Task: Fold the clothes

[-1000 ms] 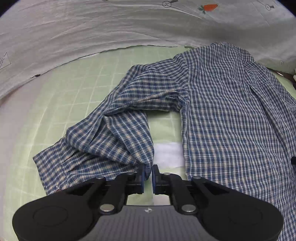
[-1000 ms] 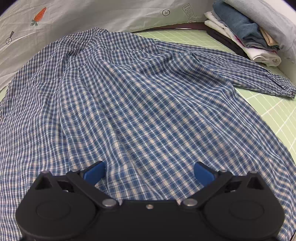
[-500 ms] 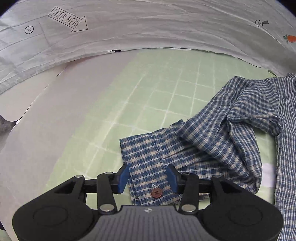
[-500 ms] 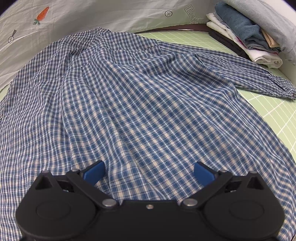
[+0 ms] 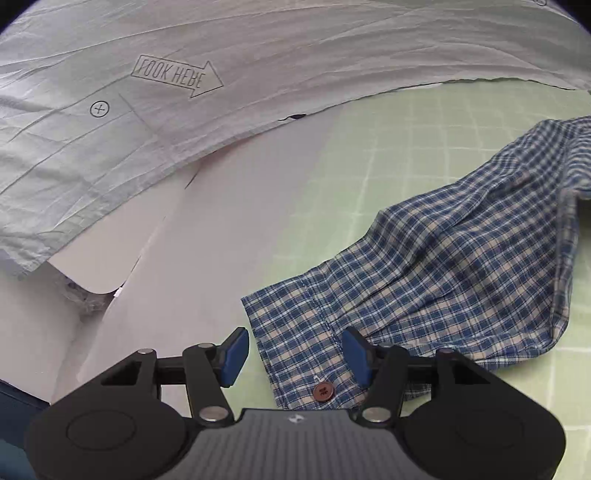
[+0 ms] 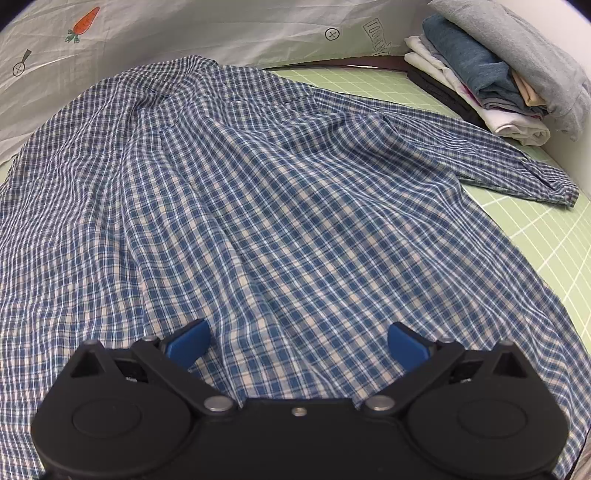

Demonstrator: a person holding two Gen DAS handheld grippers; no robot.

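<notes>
A blue and cream checked shirt lies spread on the green grid mat. In the left wrist view its left sleeve runs down to a cuff with a brown button. My left gripper hovers over that cuff; its jaws are opening, the cuff lies between the blue pads and neither presses on it. My right gripper stands open low over the shirt's body near the hem, holding nothing. The other sleeve stretches to the right.
A pale sheet printed with an arrow label and a carrot drapes along the back. A stack of folded clothes sits at the far right. White card lies beside the mat on the left.
The left gripper let go of the sleeve fabric, swung left along the sleeve to the cuff and opened its jaws. The right gripper has kept still and open.
</notes>
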